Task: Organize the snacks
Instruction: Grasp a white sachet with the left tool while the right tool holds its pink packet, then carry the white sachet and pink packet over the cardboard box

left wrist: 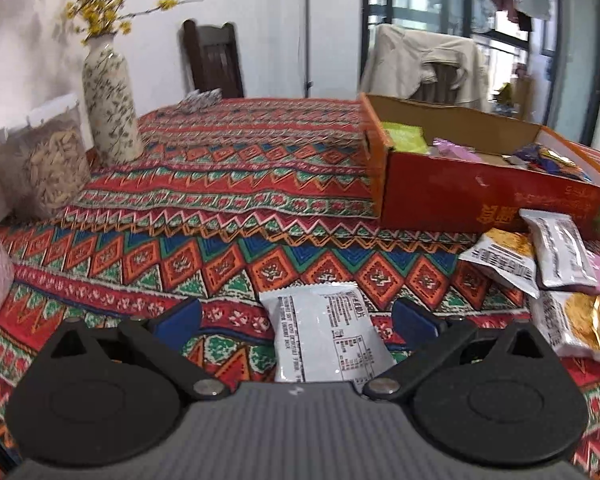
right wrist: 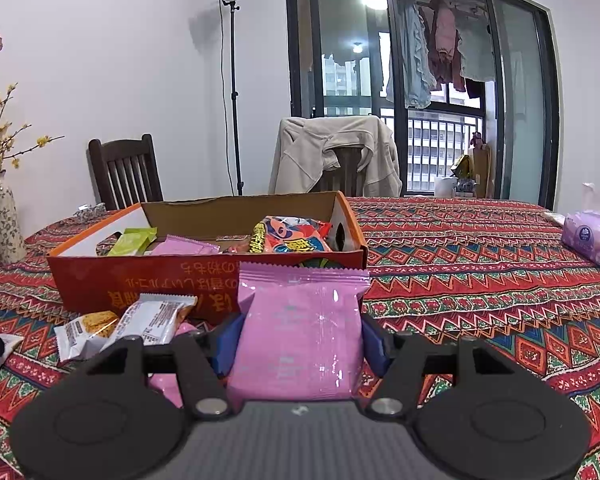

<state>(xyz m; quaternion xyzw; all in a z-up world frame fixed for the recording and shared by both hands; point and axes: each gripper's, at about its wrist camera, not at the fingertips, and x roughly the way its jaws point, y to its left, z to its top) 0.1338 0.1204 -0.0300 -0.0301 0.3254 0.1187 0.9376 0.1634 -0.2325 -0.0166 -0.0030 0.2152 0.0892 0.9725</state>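
- Slippage is the nearest risk: low in the centre of the right wrist view, the right gripper (right wrist: pixel 300 344) pinches a pink snack packet (right wrist: pixel 300 332) upright between its blue pads (right wrist: pixel 226 344). The glossy, puffy film could slide out if the squeeze is light, or the contents could be crushed if it tightens.
- Left gripper (left wrist: pixel 300 320), at the bottom of the left wrist view, stands spread, its blue fingers either side of a white packet (left wrist: pixel 324 336) lying flat on the patterned tablecloth (left wrist: pixel 220 208), not touching it as far as I can see. Closing on a flat packet may pinch cloth along with the wrapper, or just push the packet away.
- Loose packets (right wrist: pixel 140 320) lie piled at the lower left of the right view, just before the box; a low swing of either gripper could scatter them, and a pink one under the gripper may go unseen.
- Further back, centre frame, the orange cardboard box (right wrist: pixel 204 280) already holds several snacks. Its near wall stands between the held packet and the inside, so a low carry would knock the packet against it or shove the box.
- Ceramic vase (left wrist: pixel 110 108) with yellow blossoms, upper left of the left view, could tip under a wide sweep.
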